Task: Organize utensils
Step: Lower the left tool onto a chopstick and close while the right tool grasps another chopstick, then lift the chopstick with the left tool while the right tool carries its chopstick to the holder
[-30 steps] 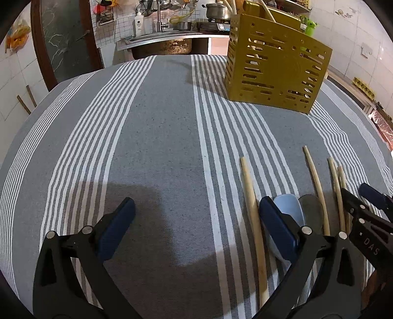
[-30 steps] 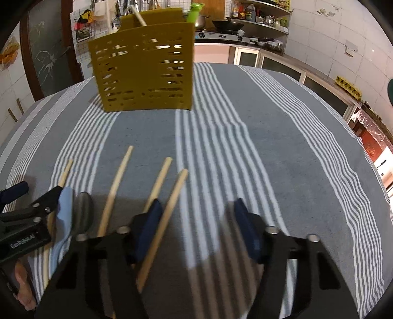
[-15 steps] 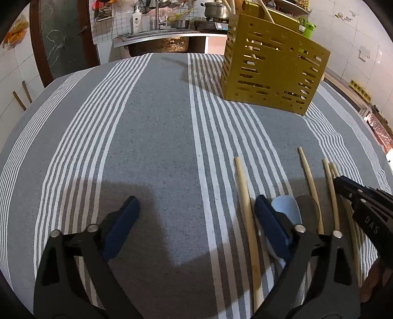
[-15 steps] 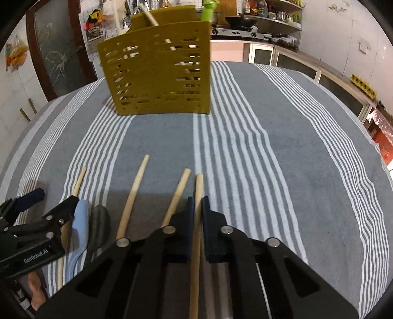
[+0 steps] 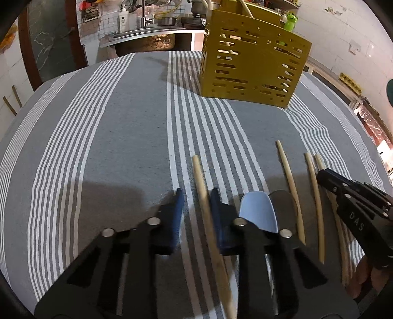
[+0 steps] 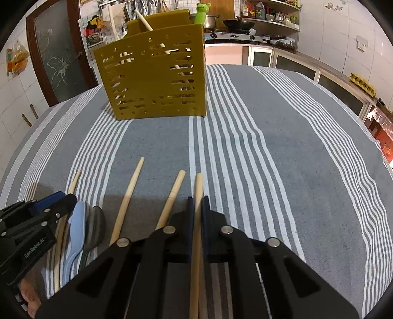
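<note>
Grey striped tablecloth [image 6: 282, 157] fronts kitchen shelves [image 6: 270, 14], sink [image 5: 145, 41], tiled walls.

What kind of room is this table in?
Most likely a home kitchen. Behind the striped tablecloth there is a steel sink with a tap, a gas stove carrying a wok, and shelves of bottles and jars.

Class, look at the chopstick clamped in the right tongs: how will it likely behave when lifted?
The chopstick looks thin and straight, so probably stiff and light. It is round and smooth, so it may pivot or slip between the right tongs.
</note>
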### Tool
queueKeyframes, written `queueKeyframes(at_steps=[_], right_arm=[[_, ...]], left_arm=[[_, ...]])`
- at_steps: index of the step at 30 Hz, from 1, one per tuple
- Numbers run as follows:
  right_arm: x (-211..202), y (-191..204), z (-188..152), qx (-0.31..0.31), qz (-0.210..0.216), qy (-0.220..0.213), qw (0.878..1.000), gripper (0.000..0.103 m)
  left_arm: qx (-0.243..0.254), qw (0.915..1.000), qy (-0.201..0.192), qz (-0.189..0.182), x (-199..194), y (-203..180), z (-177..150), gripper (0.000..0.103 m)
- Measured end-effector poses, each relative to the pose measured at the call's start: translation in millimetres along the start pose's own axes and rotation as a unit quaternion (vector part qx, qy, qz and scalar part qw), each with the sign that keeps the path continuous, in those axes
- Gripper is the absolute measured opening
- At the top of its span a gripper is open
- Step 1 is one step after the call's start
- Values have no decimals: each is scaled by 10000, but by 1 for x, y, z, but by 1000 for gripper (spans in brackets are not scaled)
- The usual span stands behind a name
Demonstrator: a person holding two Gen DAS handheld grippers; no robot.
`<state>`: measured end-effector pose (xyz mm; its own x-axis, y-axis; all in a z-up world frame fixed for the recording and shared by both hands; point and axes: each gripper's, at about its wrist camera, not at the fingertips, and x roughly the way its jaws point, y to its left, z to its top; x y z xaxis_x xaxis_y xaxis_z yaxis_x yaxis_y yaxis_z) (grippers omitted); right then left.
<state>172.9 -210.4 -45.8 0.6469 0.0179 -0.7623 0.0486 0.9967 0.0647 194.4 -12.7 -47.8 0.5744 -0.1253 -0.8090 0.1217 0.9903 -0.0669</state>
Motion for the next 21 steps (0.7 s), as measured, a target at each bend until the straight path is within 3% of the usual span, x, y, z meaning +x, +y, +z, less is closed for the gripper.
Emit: queueKeyframes(at_steps=[2, 7, 13, 21], right_arm=[[-1, 0, 0, -12, -11, 2, 10000, 7], [-4, -2, 1, 41, 35, -6, 10000, 7], [-18, -7, 7, 119, 116, -194, 9997, 6], [-46, -13, 18, 181, 227, -618, 9977, 6]], left_arm=[[8, 10000, 21, 28, 2, -2, 2, 8], [-51, 10000, 7, 40, 3, -2, 5, 4], [-125, 9999, -53, 41, 0, -1, 8, 4], [-237, 9981, -565, 86, -32, 4, 17, 4]])
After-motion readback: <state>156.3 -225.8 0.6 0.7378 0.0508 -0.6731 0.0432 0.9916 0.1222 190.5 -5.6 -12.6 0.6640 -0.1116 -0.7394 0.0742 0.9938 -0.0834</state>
